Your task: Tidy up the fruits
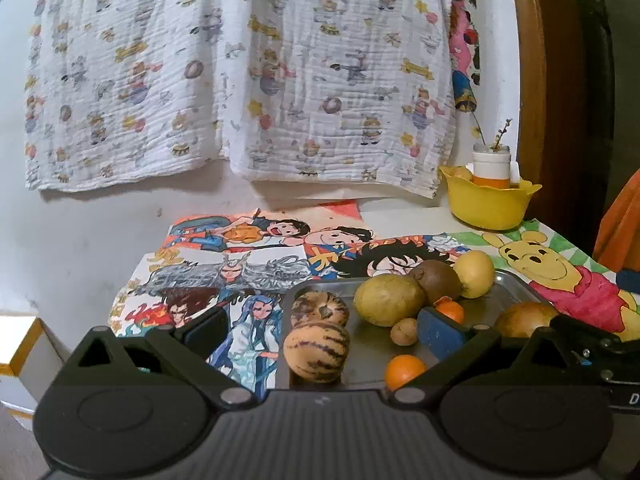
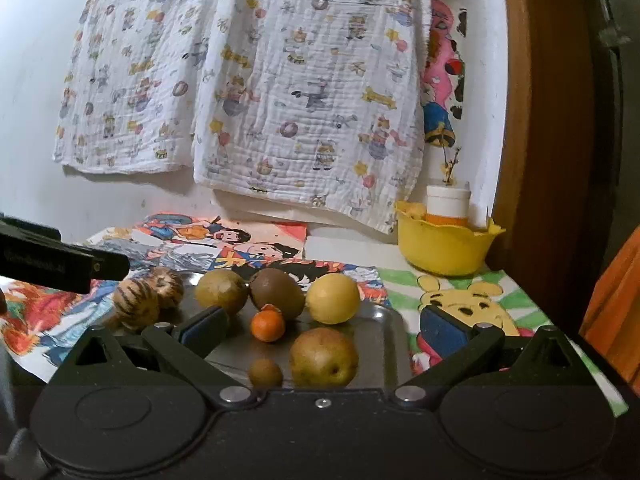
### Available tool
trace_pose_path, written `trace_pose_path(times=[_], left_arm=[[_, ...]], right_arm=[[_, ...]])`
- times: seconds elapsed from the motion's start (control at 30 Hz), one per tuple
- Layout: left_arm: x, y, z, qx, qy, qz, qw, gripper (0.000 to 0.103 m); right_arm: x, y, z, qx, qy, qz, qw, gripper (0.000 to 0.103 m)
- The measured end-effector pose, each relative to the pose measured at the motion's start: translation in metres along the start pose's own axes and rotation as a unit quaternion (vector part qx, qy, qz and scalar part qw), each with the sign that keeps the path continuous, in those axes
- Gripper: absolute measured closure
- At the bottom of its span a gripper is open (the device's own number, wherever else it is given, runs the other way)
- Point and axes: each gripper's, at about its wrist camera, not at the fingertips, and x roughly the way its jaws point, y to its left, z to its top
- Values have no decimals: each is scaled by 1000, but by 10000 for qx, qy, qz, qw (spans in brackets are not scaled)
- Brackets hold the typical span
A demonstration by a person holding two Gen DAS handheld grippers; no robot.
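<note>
Light: we see dim, warm indoor light, brightest on the white wall [image 1: 100, 216].
Shadows: soft ones under the hanging cloth [image 1: 240, 72] and under the fruit on the metal tray [image 2: 384, 320].
Glare: mild sheen on the tray.
Distortion: fisheye bending, dark corners.
Focus: we find the edges soft and colours slightly washed.

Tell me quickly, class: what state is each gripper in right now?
Left gripper: open, holding nothing, over the metal tray of fruit.
Right gripper: open, holding nothing, over the same tray.
</note>
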Motion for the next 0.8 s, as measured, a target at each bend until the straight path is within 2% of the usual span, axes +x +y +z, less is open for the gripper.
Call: trace_pose_path(times=[0.27, 0.4, 0.57, 0.8], left_arm=[[-13, 12, -17, -28, -61, 24, 10000, 0], [-19, 15, -30, -35, -81, -9, 10000, 0], [-19, 16, -43, 29, 45, -82, 10000, 0], [-16, 18, -56, -39, 224, -158, 9996, 0]], right_arm=[[-16, 12, -8, 34, -102, -81, 9999, 1], [-18, 12, -13, 204, 3, -100, 9997, 1], [-17, 13, -21, 170, 101, -153, 9997, 1], [-19, 9, -29, 470, 298, -120, 9984, 1]])
